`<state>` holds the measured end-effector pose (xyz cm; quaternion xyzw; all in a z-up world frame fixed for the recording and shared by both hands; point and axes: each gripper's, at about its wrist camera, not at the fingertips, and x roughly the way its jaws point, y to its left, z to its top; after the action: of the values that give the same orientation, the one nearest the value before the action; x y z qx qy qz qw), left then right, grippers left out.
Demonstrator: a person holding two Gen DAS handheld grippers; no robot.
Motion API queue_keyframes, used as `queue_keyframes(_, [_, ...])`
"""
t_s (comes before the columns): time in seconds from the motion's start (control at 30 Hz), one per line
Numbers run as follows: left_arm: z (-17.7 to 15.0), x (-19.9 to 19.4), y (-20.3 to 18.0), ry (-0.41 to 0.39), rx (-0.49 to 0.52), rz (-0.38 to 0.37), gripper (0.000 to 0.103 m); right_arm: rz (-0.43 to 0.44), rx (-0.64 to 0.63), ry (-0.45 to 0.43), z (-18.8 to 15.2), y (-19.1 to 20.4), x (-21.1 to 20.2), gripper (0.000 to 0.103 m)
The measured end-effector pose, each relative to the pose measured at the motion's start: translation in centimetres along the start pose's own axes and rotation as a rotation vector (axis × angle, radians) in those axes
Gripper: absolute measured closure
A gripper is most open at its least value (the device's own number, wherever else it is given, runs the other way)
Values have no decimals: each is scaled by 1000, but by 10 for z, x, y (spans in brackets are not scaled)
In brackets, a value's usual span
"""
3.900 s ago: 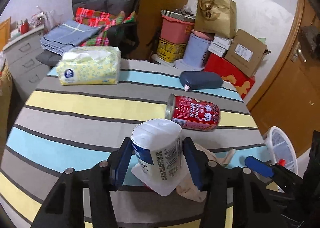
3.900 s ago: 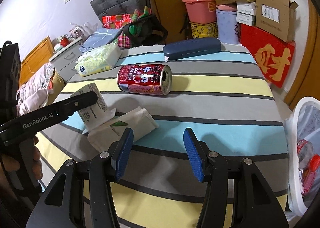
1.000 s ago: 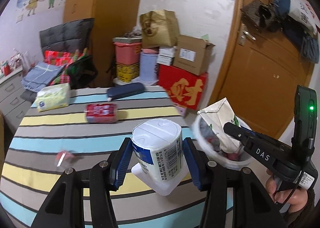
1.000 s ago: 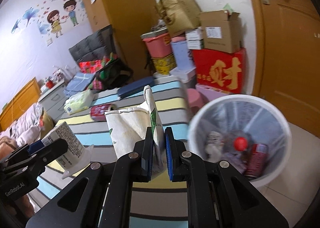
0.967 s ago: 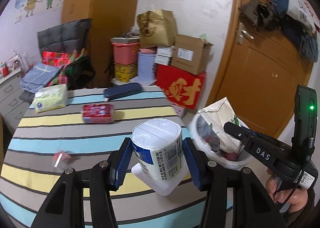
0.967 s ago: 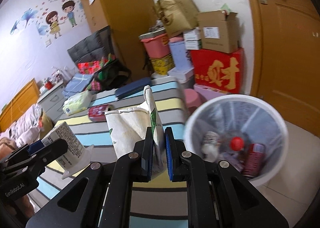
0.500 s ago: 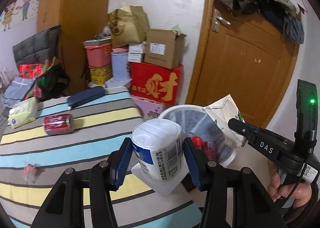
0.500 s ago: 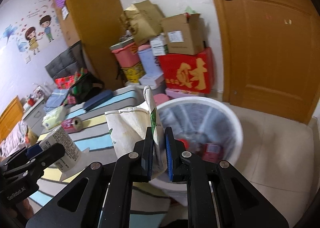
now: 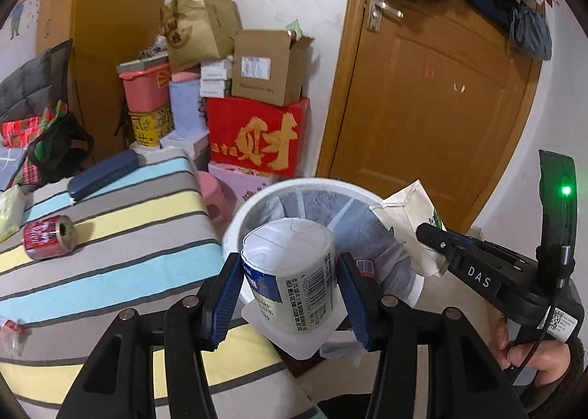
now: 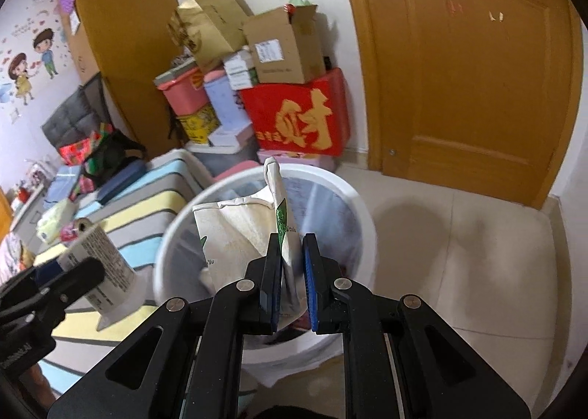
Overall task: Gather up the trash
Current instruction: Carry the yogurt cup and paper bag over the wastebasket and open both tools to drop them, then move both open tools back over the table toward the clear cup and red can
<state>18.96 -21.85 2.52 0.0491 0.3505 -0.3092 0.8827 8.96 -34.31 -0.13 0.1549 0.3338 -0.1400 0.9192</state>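
Striped bedspread (image 9: 110,272); round white bin (image 10: 352,198); crumpled paper bag (image 10: 239,224).

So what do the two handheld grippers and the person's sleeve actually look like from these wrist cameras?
Both are black plastic tools with silver screws and blue finger pads. The left gripper has flat, ribbed-looking blue pads. The right gripper, seen from the left wrist view, carries white "DAS" lettering, a lit green light, a black cable and a QR-style sticker. The hand holding it wears a dark fuzzy sleeve.
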Motion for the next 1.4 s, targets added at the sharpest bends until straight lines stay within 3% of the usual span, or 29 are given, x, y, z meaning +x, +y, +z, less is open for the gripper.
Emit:
queue_keyframes(0.47, [5,38,2,40,-11,35,50,-24,-26,50,4,-12,24,91])
queue_keyframes(0.53, [6,36,0,22,4,52,37,-27,-25,54,5,-13,27,90])
queue_keyframes(0.6, [7,34,-1,9,16,60,35,-19,-23,58,4,-14,27,89])
queue_keyframes(0.7, [8,31,2,6,-2,41,35,-26,-17,60,4,-14,28,77])
queue_keyframes(0.77, [7,28,3,6,-7,41,35,-19,-8,59,4,-15,25,52])
queue_keyframes(0.8, [6,27,4,6,-9,38,35,-17,-6,55,4,-15,25,51])
queue_keyframes(1.4, [-1,-20,13,-47,-29,61,35,13,-19,3,1,6,3,51])
